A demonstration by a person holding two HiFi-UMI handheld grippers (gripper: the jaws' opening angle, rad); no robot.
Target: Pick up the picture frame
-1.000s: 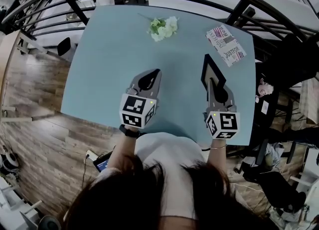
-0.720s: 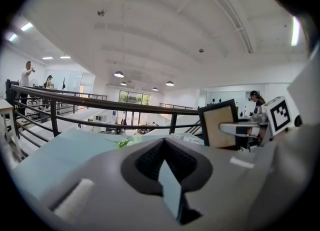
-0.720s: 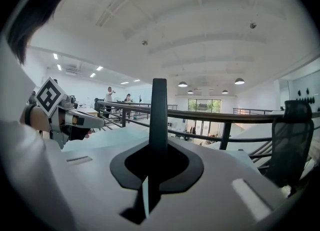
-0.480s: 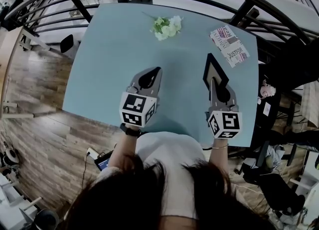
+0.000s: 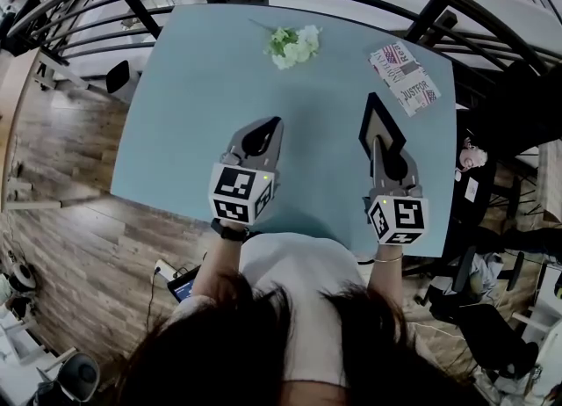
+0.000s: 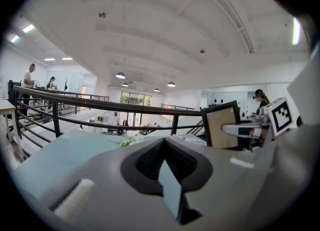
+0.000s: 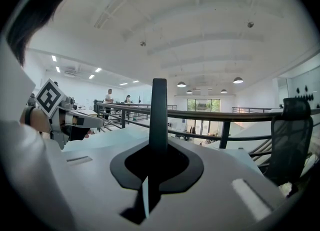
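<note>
picture frame [image 5: 376, 116] near end hidden behind right gripper [image 5: 378, 144], table [image 5: 202, 105] edge behind person [image 5: 290, 294]

Printed card [image 5: 404, 75]: "JUST FOR" legible

Left tongs [image 5: 272, 125] pressed together, right tongs [image 5: 377, 144] clamped in a grip, both nearly level.

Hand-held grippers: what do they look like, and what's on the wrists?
The left hand-held gripper and right hand-held gripper are grey tapered shells with black teardrop openings, each carrying a white cube of black square markers. Dark wristband on the left wrist, thin bracelet on the right.
</note>
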